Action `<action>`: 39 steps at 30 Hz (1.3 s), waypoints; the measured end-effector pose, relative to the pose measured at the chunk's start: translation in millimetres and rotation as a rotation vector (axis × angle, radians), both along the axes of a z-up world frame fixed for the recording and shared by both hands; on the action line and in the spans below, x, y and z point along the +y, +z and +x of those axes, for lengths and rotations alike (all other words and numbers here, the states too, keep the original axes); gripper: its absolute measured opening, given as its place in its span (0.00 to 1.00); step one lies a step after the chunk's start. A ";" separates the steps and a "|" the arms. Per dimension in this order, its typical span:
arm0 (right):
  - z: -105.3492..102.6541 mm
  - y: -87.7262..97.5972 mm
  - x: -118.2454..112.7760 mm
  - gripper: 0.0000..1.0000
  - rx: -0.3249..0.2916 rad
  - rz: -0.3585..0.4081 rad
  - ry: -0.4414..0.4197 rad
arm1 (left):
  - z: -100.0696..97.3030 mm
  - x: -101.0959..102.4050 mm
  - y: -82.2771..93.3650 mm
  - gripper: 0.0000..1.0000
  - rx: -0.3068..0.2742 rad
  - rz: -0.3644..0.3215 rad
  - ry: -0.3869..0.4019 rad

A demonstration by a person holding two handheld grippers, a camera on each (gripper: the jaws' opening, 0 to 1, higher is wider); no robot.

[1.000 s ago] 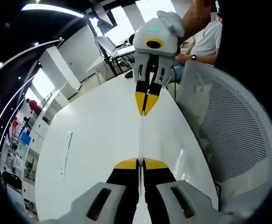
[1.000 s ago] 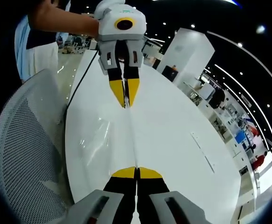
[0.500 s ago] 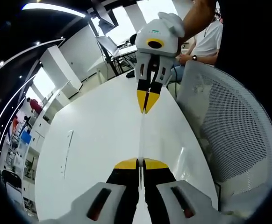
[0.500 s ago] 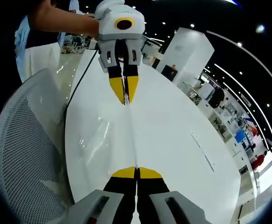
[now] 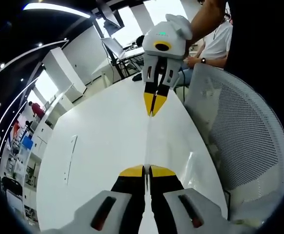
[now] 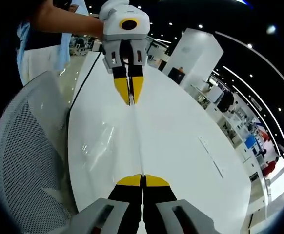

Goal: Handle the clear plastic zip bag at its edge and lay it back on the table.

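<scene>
The clear plastic zip bag (image 5: 148, 141) is stretched edge-on between both grippers above the white table (image 5: 98, 146). In the left gripper view my left gripper (image 5: 147, 170) is shut on the bag's near edge. The right gripper (image 5: 153, 108) is shut on its far edge, held by a hand. In the right gripper view my right gripper (image 6: 143, 180) pinches the near edge of the bag (image 6: 138, 141). There the left gripper (image 6: 129, 97) clamps the far end over the table (image 6: 181, 141). Faint glints show the bag's film sagging to one side.
A white mesh chair (image 5: 239, 136) (image 6: 25, 146) stands close along the table's side. A person in a white shirt (image 5: 217, 41) sits beyond it. A narrow slot (image 5: 69, 158) (image 6: 210, 156) runs in the tabletop. Office shelves and columns lie far off.
The opposite gripper has drawn slightly farther away in each view, pulling the bag a little longer. Both grippers stay shut on it.
</scene>
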State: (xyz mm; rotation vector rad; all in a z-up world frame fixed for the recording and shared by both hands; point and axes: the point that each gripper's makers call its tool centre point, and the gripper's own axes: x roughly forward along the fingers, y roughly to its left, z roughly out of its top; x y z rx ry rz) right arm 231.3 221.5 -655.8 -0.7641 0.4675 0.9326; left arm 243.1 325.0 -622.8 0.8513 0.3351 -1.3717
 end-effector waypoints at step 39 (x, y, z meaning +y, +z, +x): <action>-7.9 -2.4 -5.2 0.00 0.018 -0.009 0.000 | -2.3 3.1 3.1 0.00 -0.020 0.017 -0.012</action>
